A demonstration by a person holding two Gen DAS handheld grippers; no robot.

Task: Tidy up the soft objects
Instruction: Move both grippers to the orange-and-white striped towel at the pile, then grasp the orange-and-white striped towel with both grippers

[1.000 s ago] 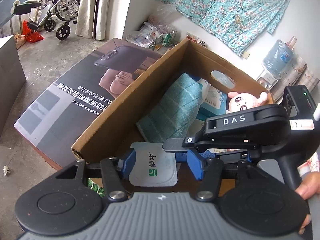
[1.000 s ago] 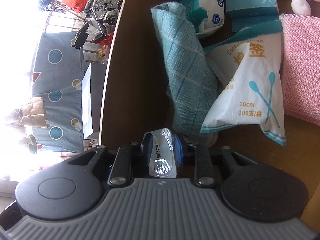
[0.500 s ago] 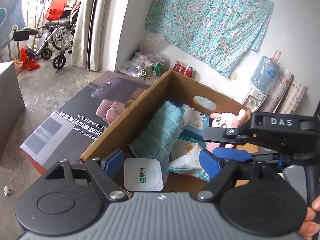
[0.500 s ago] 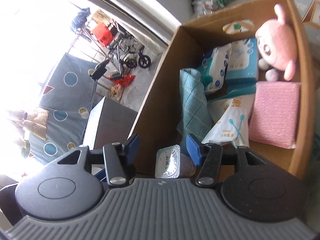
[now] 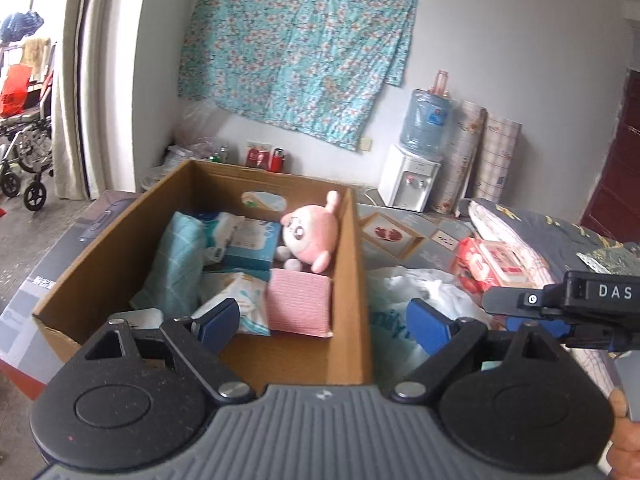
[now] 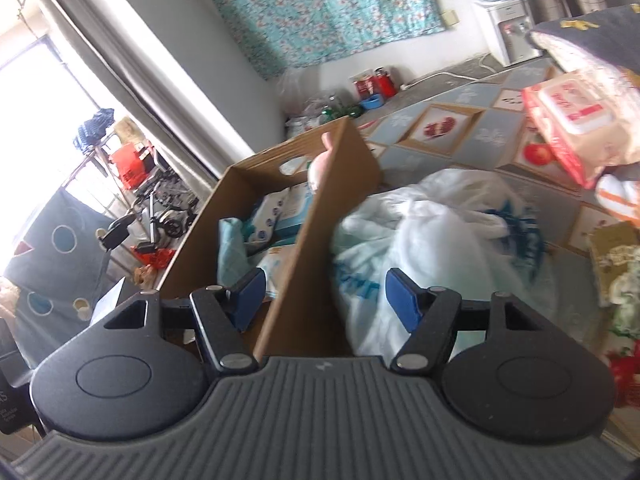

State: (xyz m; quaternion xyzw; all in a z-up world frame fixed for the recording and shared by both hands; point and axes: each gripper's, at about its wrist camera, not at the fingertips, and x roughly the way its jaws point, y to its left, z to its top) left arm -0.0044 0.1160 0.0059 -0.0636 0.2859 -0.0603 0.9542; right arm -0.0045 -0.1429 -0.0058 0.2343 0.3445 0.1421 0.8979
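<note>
A cardboard box (image 5: pixel 354 280) holds a pink plush toy (image 5: pixel 310 236), a teal checked towel (image 5: pixel 176 264), a pink cloth (image 5: pixel 300 300), tissue packs (image 5: pixel 250 244), a cotton swab bag (image 5: pixel 244 300) and a silver-lidded cup (image 5: pixel 140 317) in its near left corner. My left gripper (image 5: pixel 324 320) is open and empty above the box's near right wall. My right gripper (image 6: pixel 326 296) is open and empty, astride the box's right wall (image 6: pixel 316 248); it also shows at the right of the left wrist view (image 5: pixel 560 312). A white plastic bag (image 6: pixel 432 240) lies right of the box.
A red wipes pack (image 5: pixel 492 264) and dark bedding (image 5: pixel 560 240) lie on the patterned mat (image 5: pixel 400 236) to the right. A water dispenser (image 5: pixel 416 172) stands at the far wall. A flat printed carton (image 5: pixel 36 280) lies under the box on the left. A wheelchair (image 5: pixel 24 152) stands at far left.
Both grippers let go of the silver-lidded cup, which now sits in the box's near corner. Both opened wide, lifted out of the box and swung to the right.
</note>
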